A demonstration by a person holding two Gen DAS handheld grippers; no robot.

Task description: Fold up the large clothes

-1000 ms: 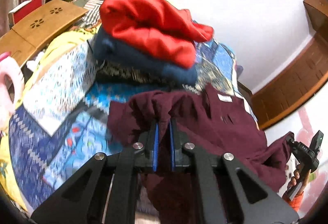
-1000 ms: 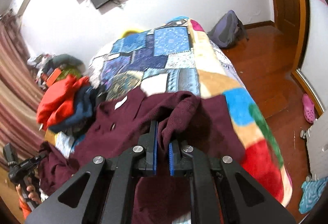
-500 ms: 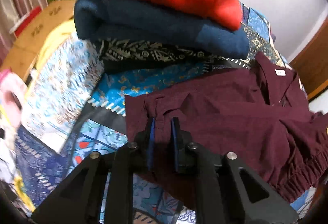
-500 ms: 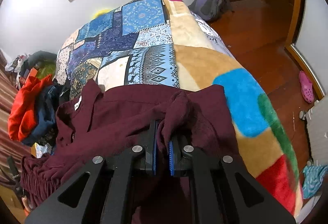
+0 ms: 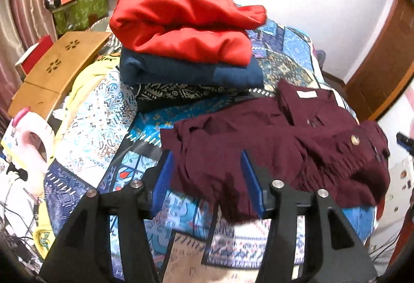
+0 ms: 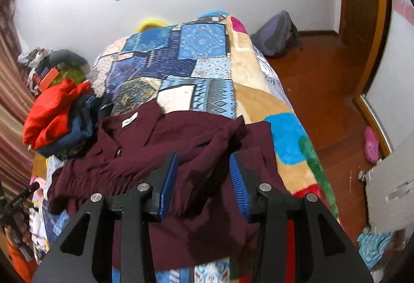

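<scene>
Bed [image 6: 258, 101] under patchwork blanket. Maroon shirt [image 5: 271, 143] lies rumpled on the near end, collar label up. Folded stack beside it: red garment [image 5: 181, 26] atop navy one [image 5: 186, 73]. Left gripper [image 5: 207, 179], right gripper [image 6: 204, 176]: jaws spread wide, released, straddling shirt fabric.
</scene>
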